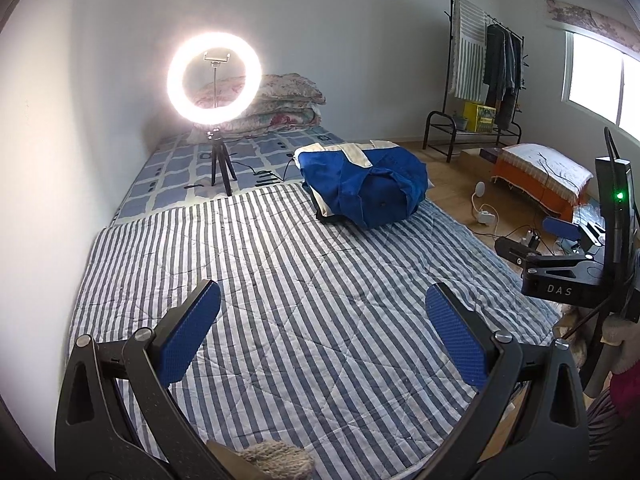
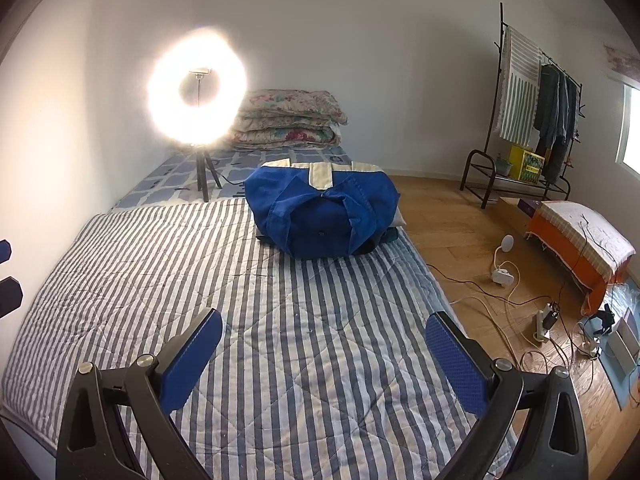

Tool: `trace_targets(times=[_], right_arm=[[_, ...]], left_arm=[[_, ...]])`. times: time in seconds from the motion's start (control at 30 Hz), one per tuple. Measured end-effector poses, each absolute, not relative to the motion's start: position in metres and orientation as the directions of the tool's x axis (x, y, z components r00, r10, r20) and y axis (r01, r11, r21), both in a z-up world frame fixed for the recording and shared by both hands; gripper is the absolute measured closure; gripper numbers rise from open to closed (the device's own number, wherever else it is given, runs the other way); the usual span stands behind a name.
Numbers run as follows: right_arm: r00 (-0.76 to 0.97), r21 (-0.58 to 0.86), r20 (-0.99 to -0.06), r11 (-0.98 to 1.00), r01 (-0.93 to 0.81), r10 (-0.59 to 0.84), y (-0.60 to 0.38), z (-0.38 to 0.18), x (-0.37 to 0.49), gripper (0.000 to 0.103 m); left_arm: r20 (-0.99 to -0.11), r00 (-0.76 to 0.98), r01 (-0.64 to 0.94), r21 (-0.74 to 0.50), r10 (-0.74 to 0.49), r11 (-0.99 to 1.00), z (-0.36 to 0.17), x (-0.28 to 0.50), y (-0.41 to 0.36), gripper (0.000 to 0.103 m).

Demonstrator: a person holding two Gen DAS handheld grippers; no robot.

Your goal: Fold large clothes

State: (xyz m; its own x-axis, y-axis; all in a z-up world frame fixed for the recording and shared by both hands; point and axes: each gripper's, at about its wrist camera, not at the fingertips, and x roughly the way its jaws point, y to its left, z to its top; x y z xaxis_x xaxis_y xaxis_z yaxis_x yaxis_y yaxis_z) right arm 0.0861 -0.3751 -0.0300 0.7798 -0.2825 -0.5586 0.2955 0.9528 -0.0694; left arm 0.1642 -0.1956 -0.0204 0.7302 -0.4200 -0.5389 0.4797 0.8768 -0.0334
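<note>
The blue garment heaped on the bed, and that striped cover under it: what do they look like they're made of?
The blue garment looks like a sturdy woven cloth, perhaps cotton: matte, with stitched seams, stiff folds and cream trim. The striped cover looks like a thin quilted cotton blanket: diagonal stitch lines cross its blue and white stripes, and the surface is soft and faintly puckered. Neither fibre is certain from looks alone.

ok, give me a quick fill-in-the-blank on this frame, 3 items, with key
1. The blue garment lies bunched on the ____ quilt.
2. Both the left claw and the right claw are ____, holding nothing.
3. The glowing ring light stands on a small ____ on the bed.

Missing words: striped; open; tripod
</note>
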Motion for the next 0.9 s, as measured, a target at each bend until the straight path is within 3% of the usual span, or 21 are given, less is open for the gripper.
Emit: trace_targets(times=[0.9], right_arm=[[0.782,-0.050,-0.557,0.951,0.304,-0.279,-0.380,-0.030,0.085,0.000]], left_arm=[[-0.515,0.763,0.465,0.020,-0.390,0.885,-0.020,0.150,-0.200,0.000]])
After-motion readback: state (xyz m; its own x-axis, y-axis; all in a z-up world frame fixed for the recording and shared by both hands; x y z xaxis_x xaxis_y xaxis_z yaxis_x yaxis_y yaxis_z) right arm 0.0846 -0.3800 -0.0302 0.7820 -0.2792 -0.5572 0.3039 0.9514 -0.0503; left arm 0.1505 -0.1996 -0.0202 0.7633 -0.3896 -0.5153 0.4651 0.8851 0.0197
